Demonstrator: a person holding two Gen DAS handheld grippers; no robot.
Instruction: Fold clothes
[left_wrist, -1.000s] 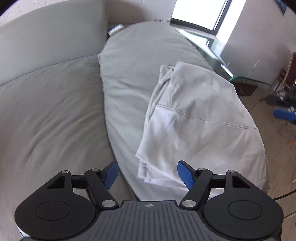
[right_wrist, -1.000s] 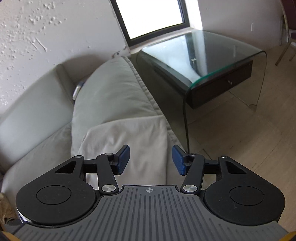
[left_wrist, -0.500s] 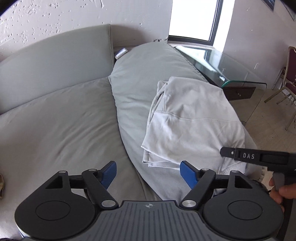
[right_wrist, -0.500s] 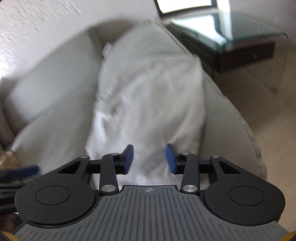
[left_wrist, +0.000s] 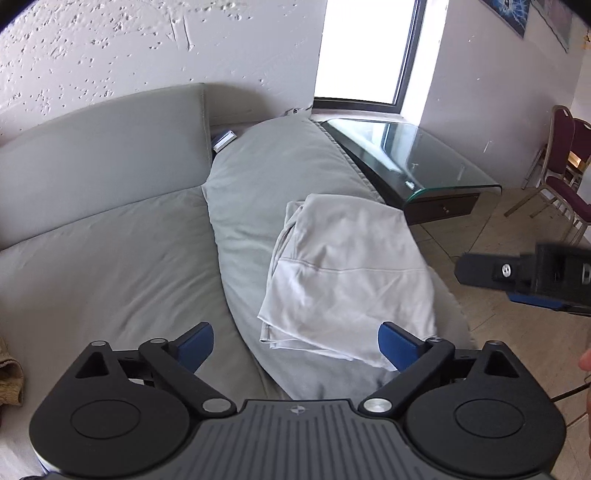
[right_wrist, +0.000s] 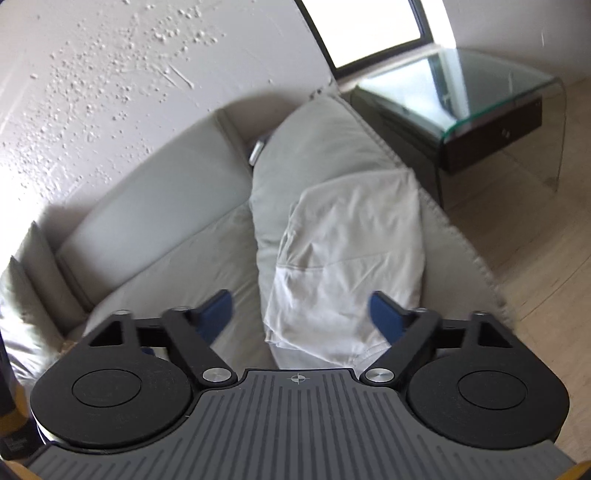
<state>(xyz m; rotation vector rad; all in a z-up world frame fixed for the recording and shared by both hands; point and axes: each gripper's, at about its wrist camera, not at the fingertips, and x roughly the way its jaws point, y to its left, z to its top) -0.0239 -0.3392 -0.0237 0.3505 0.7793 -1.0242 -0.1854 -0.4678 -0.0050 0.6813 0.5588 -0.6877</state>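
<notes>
A folded pale grey garment lies on the rounded arm cushion of a grey sofa. My left gripper hovers above and short of the garment's near edge. Its jaws are opening wide, with nothing between the blue pads. My right gripper also hangs above the garment's near end, jaws opening and nothing between them. In the left wrist view the black body of the right-hand tool reaches in from the right edge, beside the sofa arm.
A glass side table stands just beyond the sofa arm under a window. Red chairs stand at the far right. The seat cushion spreads to the left. A tan cloth shows at the left edge.
Both grippers have risen and drawn back from the garment, which looks smaller and lies free. Both pairs of jaws stand wider; the right pair narrowed first. The right view swung from the table to the garment.
</notes>
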